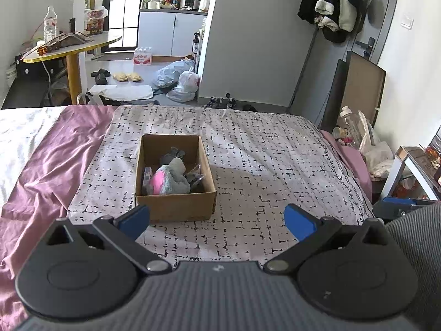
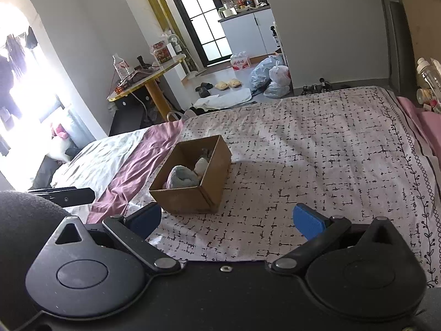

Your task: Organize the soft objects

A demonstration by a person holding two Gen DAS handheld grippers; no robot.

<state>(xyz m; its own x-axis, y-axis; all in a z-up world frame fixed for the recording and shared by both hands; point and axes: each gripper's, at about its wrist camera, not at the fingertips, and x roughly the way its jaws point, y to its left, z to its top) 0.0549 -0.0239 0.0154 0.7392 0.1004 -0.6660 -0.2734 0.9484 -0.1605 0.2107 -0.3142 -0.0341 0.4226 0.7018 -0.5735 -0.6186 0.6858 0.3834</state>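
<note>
A brown cardboard box [image 1: 176, 209] stands on the patterned bed cover [image 1: 261, 160]. Inside it lie a grey and pink plush item [image 1: 171, 180], a dark grey soft item [image 1: 173, 153] and other small things. My left gripper [image 1: 217, 220] is open and empty, just in front of the box and a little to its right. In the right wrist view the box [image 2: 193, 195] is ahead to the left with a grey plush [image 2: 183, 178] inside. My right gripper [image 2: 227, 222] is open and empty, near the box's front right corner.
A purple sheet [image 1: 55, 151] and white bedding [image 1: 19, 129] lie left of the cover. A bedside clutter of bottles and bags [image 1: 355, 132] sits at the right. Beyond the bed are a round table [image 1: 69, 47], slippers and plastic bags [image 1: 179, 80] on the floor.
</note>
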